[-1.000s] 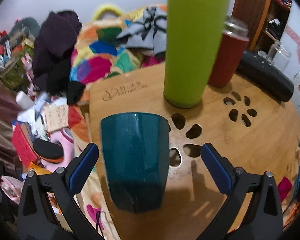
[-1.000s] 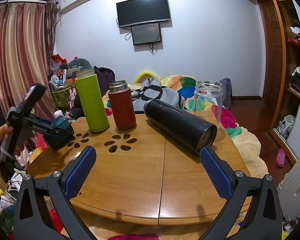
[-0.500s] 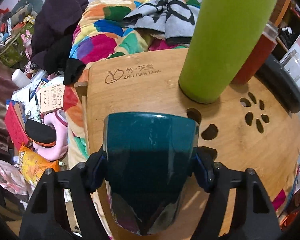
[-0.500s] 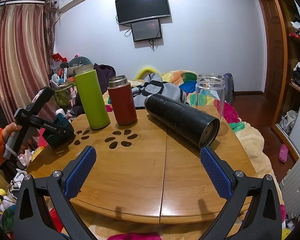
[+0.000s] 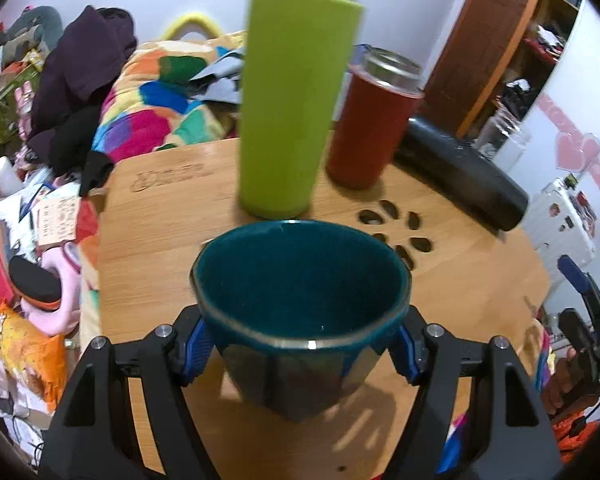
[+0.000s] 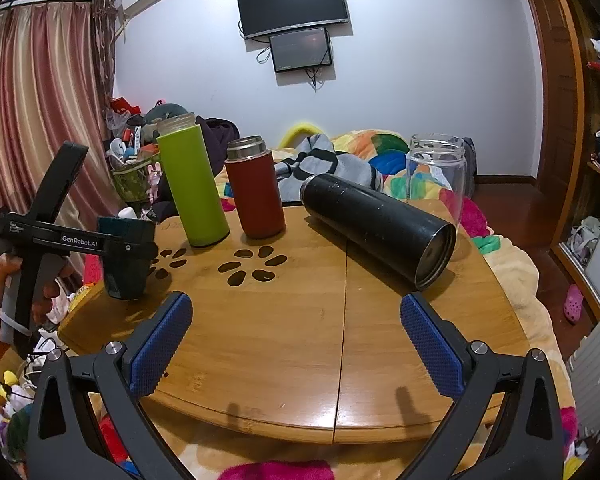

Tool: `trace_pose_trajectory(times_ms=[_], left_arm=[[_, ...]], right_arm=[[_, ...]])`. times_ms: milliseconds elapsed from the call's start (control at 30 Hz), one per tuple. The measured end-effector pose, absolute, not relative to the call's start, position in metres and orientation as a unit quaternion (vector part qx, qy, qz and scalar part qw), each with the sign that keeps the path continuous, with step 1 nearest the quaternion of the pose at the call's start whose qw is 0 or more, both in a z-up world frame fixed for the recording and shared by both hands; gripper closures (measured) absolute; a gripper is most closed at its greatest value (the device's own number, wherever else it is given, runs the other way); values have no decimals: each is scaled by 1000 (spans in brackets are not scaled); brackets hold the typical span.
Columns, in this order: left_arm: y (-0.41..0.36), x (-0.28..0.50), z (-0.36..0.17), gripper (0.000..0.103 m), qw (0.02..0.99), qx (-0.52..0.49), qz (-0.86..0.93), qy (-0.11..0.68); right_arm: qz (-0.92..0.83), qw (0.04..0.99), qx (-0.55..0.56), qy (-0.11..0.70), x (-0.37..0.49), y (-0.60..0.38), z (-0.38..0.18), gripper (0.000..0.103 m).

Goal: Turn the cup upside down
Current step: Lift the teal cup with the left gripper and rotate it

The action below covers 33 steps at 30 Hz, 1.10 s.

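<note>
The dark teal cup point(image 5: 300, 300) stands upright with its mouth up, and I see into its empty inside. My left gripper point(image 5: 300, 354) is shut on the cup's sides just below the rim, at the left end of the wooden table point(image 5: 172, 248). In the right wrist view the cup point(image 6: 126, 256) sits at or just above the table's left edge, held by the left gripper point(image 6: 130, 248). My right gripper point(image 6: 296, 344) is open and empty over the table's front.
A tall green bottle point(image 5: 296, 100) and a red flask point(image 5: 374, 120) stand just behind the cup. A black flask point(image 6: 380, 226) lies on its side mid-table. A glass jar point(image 6: 436, 172) stands at the far right. A cluttered bed and floor surround the table.
My left gripper has closed on the cup. The view has swung from the cup's outer wall to looking down into its open mouth. My right gripper has stayed in place.
</note>
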<state>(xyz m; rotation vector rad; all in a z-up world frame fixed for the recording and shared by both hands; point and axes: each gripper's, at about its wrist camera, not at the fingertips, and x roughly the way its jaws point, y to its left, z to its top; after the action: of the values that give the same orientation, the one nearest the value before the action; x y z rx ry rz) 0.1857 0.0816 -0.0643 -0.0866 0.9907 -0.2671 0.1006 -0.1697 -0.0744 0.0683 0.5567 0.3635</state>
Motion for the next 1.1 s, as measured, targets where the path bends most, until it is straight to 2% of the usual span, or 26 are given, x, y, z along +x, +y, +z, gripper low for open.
trace_pose_trajectory(times_ms=[600,1100], left_arm=[[3,193,-67,31,855,-21,-210,473],[-30,199,-73,31,853,-39,-249,458]], right_arm=[[176,942,39,283,103,-179,-79,0],[223,925,34,306,109,-173,-91,0]])
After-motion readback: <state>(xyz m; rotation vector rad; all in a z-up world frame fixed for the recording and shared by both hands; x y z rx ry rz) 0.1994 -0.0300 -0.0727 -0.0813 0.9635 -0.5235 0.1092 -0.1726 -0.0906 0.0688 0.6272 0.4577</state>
